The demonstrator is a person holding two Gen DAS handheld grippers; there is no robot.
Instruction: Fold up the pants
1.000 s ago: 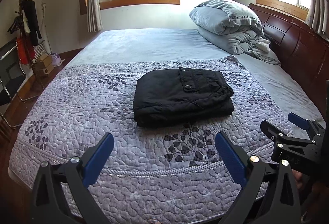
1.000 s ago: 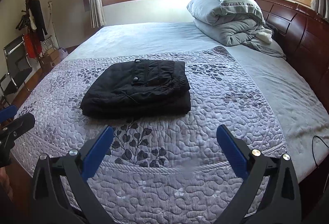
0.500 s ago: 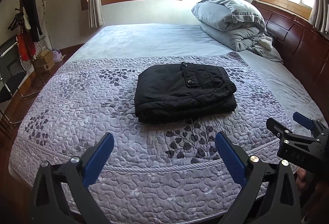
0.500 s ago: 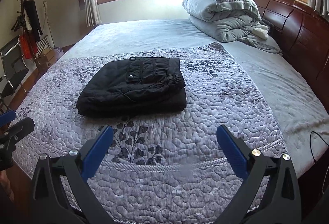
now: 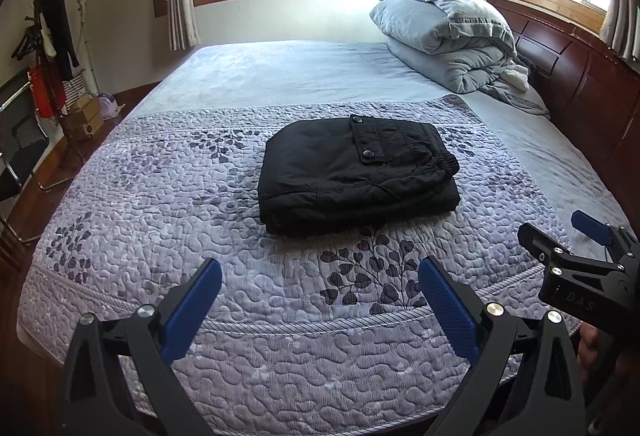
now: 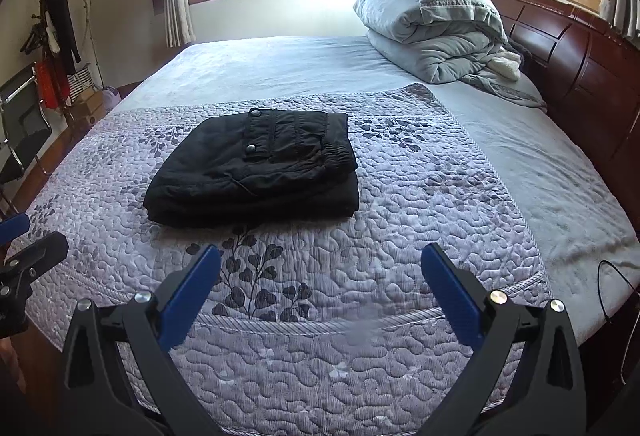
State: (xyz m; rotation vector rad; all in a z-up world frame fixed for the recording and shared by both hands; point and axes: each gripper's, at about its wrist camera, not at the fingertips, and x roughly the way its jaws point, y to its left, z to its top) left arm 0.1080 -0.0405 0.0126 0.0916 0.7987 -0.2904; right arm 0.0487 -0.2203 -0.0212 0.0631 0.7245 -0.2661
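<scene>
Folded black pants [image 5: 356,171] on quilt [image 5: 160,220], left tongs [image 5: 320,300] and right tongs [image 6: 320,292] wide apart, empty, bases cropped.

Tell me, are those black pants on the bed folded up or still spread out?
Folded. The black pants lie as a compact stacked rectangle on the quilt, layered edges showing at the front, with no fingers touching them.

A home bedroom. A wide bed [image 5: 280,75] with a quilted coverlet [image 5: 160,203] fills the view; a folded duvet [image 5: 448,35] lies at 1 o'clock, a coat stand [image 5: 44,35] stands at 10 o'clock.
</scene>
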